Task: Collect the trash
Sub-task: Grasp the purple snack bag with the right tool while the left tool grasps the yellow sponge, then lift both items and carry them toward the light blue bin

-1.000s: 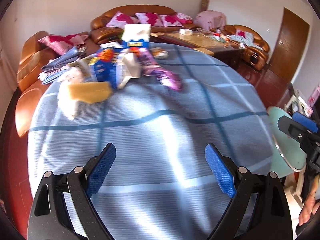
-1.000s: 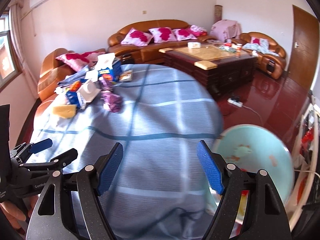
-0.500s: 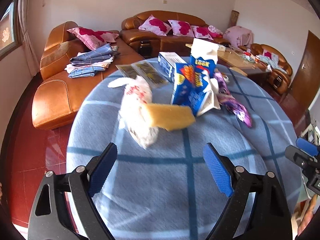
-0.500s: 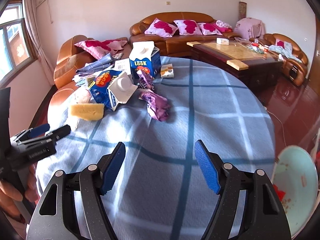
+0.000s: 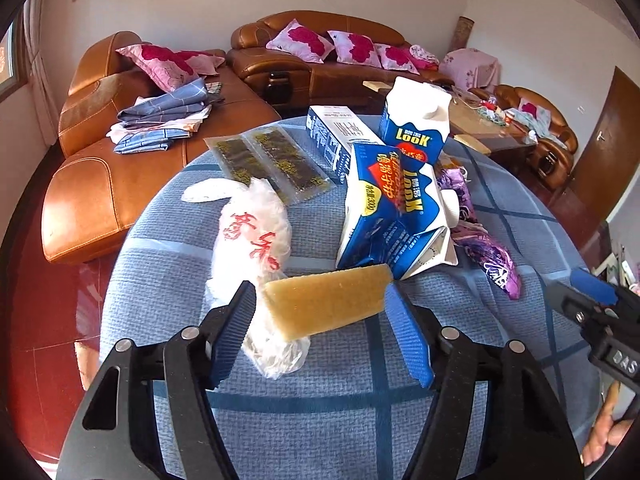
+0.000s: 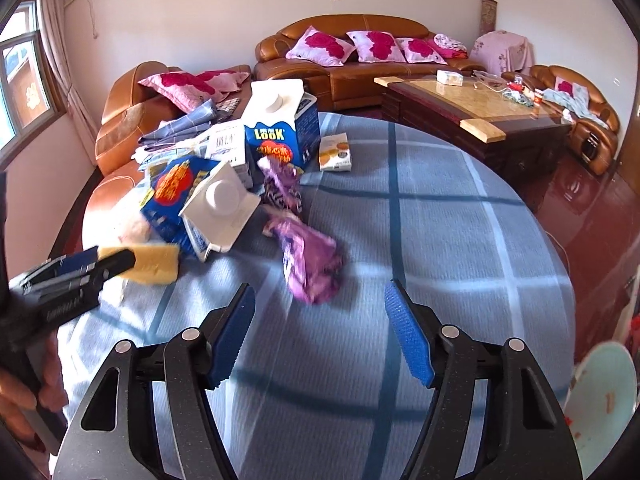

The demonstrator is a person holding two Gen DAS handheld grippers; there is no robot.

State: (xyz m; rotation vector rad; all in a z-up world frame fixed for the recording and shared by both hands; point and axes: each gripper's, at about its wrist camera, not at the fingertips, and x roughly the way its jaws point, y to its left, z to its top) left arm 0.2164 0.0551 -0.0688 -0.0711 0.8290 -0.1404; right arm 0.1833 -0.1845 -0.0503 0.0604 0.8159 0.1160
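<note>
A yellow sponge [image 5: 328,300] lies on a crumpled white plastic bag [image 5: 252,232] on the blue checked tablecloth [image 5: 320,420]. My left gripper [image 5: 320,320] straddles the sponge, its jaws closing, with a thin gap still showing at the left pad. Behind it lie a tipped blue milk carton [image 5: 392,216], an upright carton [image 5: 416,124], a white box [image 5: 336,140] and seaweed packets [image 5: 272,164]. In the right wrist view my right gripper [image 6: 320,320] hovers over bare cloth just short of a purple wrapper [image 6: 310,260], jaws closing on nothing.
A small snack packet [image 6: 335,152] lies beyond the cartons. Brown leather sofas [image 6: 340,64] and a wooden coffee table [image 6: 480,108] stand behind the round table. A pale green round seat [image 6: 600,400] sits low at the right edge. A person's hand [image 6: 24,392] grips the left tool.
Both grippers swept left across the table toward the trash pile. The left one came up around the sponge and its jaws narrowed; the right one neared the purple wrapper.
</note>
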